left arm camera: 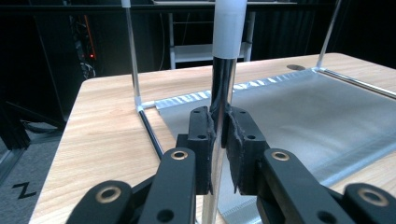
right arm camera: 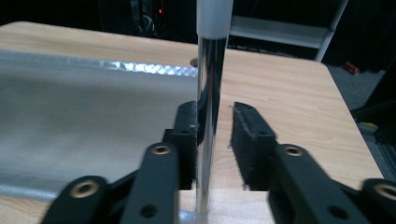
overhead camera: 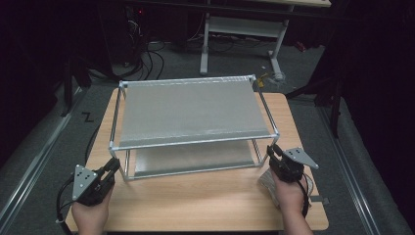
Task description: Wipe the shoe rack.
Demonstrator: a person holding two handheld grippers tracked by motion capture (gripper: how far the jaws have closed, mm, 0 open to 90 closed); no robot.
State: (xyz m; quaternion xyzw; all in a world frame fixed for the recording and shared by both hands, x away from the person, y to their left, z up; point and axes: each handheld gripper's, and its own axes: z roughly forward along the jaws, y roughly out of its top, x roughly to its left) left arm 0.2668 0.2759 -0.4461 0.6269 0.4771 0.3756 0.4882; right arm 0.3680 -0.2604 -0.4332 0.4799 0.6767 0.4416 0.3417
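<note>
1. High view: we hold the left gripper (overhead camera: 113, 166) and right gripper (overhead camera: 272, 152) at the two-tier rack's (overhead camera: 191, 117) near corner posts, likely to lift it evenly.
2. Left gripper view: our jaws clench the left post (left arm camera: 223, 84).
3. Right gripper view: the right post (right arm camera: 208, 93) touches one pad (right arm camera: 187, 135); the other stands clear, so nothing is clamped.

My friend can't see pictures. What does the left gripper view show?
The left tool is shut on a shiny upright post of a metal rack. Behind it, the rack's grey lower shelf lies over a wooden table.
</note>
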